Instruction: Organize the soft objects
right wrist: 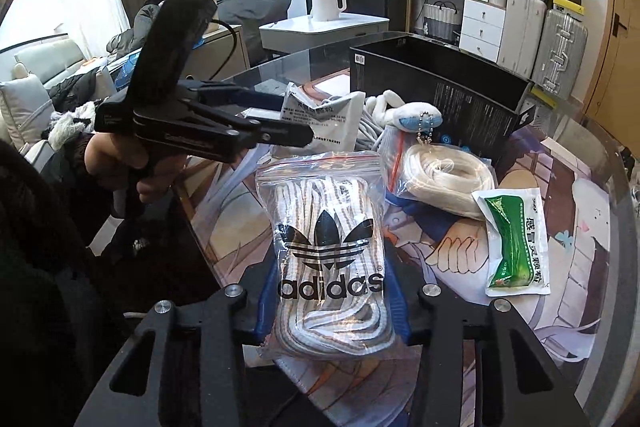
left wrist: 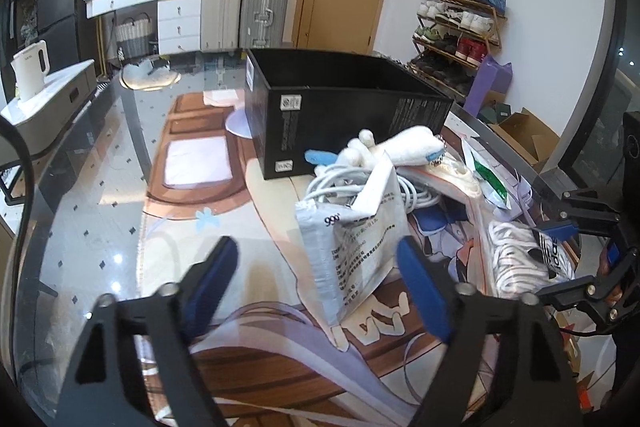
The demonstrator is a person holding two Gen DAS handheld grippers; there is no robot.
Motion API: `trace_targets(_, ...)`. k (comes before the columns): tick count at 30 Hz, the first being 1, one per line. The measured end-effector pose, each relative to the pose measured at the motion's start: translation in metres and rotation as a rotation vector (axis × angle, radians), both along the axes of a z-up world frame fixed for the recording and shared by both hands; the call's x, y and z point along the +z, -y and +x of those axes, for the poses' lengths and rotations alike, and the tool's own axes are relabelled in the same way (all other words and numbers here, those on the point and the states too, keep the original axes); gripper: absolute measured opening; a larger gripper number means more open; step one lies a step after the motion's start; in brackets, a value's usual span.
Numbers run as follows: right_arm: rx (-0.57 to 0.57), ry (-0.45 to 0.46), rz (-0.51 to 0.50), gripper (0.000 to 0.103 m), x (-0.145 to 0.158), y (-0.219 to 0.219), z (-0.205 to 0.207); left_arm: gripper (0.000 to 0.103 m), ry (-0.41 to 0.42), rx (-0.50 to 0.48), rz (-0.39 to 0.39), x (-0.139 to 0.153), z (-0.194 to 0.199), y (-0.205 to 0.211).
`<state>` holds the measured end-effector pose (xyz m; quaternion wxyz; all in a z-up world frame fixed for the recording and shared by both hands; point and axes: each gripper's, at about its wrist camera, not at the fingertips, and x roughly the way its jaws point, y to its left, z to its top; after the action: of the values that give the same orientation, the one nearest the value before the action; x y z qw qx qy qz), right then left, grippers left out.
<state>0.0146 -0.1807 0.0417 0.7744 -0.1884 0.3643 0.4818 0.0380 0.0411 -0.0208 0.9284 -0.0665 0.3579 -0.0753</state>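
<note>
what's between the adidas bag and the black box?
In the right wrist view, a second zip bag of white cord lies between the adidas bag and the black box.

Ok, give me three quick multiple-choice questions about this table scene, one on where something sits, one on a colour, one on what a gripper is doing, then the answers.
1. Where does the green-printed sachet lie?
A. inside the black box
B. on the printed mat, right of the adidas bag
C. on the kettle

2. What colour is the open box?
A. black
B. white
C. orange

3. What is the state of the right gripper?
A. open and empty
B. out of view
C. closed on the adidas bag

Answers: B, it rests flat on the mat beside the bag; A, its walls are black; C, both blue pads press the bag's sides.
</note>
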Motion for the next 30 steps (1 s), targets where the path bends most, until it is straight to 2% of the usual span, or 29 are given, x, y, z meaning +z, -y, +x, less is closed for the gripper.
trace_targets(3, -0.003, 0.002, -0.002, 0.045, -0.001, -0.002, 0.002, 0.055, -0.016, -0.014, 0.003, -0.002, 0.004, 0.003)
trace_targets(5, -0.007, 0.003, 0.001, 0.045, -0.003, -0.003, 0.002, 0.034, -0.016, -0.028, -0.015, -0.003, 0.004, 0.004)
trace_targets(6, -0.009, 0.003, 0.002, 0.045, -0.003, -0.004, 0.003, 0.028, -0.013, -0.035, -0.022, -0.003, 0.003, 0.005)
trace_targets(11, -0.025, 0.005, 0.020, 0.045, -0.004, -0.006, 0.003, 0.009, 0.022, -0.047, -0.040, 0.001, -0.006, 0.007)
trace_targets(14, -0.034, 0.011, 0.034, 0.045, -0.003, -0.008, 0.004, 0.006, 0.047, -0.039, -0.030, 0.007, -0.014, 0.006)
trace_targets(30, -0.061, 0.067, 0.115, 0.045, 0.021, -0.027, 0.007, 0.005, 0.146, 0.007, -0.044, 0.031, -0.039, -0.016)
